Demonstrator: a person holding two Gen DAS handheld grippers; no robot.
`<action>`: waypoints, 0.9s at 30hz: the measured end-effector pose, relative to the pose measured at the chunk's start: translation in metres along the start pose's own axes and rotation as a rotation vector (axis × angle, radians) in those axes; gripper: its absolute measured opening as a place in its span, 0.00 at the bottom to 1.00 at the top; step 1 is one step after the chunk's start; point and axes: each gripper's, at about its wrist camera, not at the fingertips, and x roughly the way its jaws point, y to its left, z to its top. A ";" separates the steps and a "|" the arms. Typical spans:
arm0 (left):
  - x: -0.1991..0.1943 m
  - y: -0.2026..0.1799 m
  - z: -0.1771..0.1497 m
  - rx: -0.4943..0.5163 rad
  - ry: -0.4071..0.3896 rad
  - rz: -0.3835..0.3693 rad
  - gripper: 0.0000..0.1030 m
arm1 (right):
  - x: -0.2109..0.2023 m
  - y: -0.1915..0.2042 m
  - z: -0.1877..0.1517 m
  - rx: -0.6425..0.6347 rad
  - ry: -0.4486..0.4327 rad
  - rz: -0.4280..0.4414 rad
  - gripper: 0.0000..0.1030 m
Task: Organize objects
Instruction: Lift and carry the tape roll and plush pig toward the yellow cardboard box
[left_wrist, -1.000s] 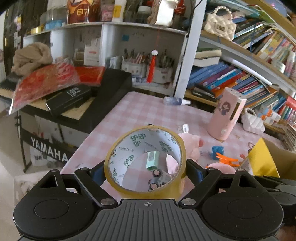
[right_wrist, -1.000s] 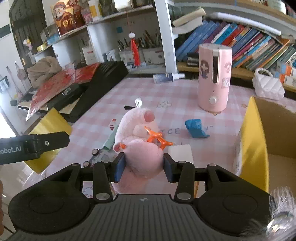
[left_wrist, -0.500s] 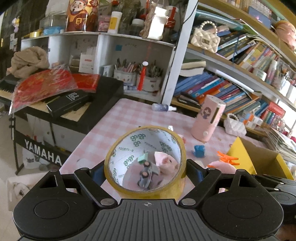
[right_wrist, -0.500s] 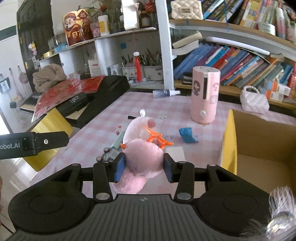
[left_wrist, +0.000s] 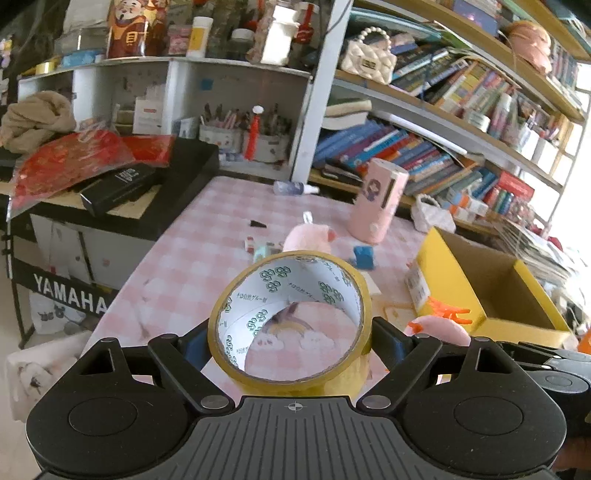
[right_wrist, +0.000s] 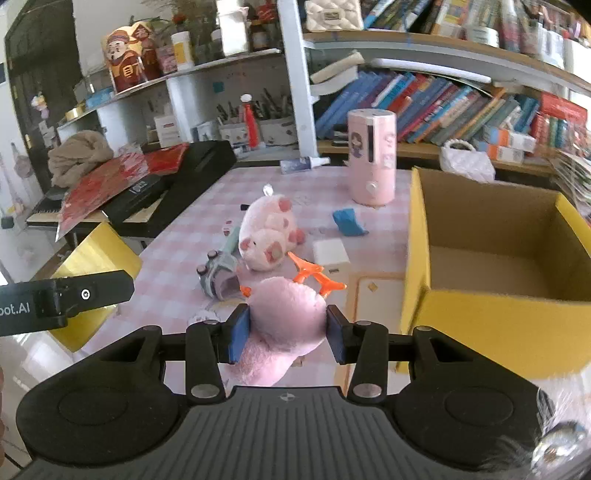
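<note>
My left gripper (left_wrist: 290, 339) is shut on a roll of yellow tape (left_wrist: 354, 373), which stands upright between the pads above the near edge of the pink checked table (left_wrist: 207, 240). My right gripper (right_wrist: 286, 330) is shut on a pink plush toy (right_wrist: 286, 314) with orange feet (right_wrist: 314, 275), held above the table just left of the yellow cardboard box (right_wrist: 480, 321). The box (left_wrist: 454, 295) is open at the top and shows a bare cardboard floor. In the right wrist view the left gripper's arm (right_wrist: 66, 299) shows at the left edge.
A pink pig plush (right_wrist: 267, 230), a grey toy (right_wrist: 218, 273), a white pad (right_wrist: 330, 251) and a blue object (right_wrist: 349, 221) lie mid-table. A pink cylinder (right_wrist: 371, 158) and a spray bottle (right_wrist: 304, 162) sit at the back. A black keyboard (left_wrist: 70, 295) flanks the left; bookshelves stand behind.
Both grippers have drawn back from the table with their loads, and the yellow box has come further into both views. Neither grip has changed.
</note>
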 end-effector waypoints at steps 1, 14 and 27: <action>-0.002 0.000 -0.002 0.004 0.004 -0.006 0.85 | -0.003 0.000 -0.002 0.006 0.000 -0.006 0.40; -0.015 -0.023 -0.029 0.102 0.064 -0.131 0.85 | -0.047 -0.009 -0.049 0.114 0.020 -0.124 0.40; -0.011 -0.061 -0.035 0.188 0.092 -0.259 0.85 | -0.081 -0.036 -0.069 0.208 0.021 -0.257 0.40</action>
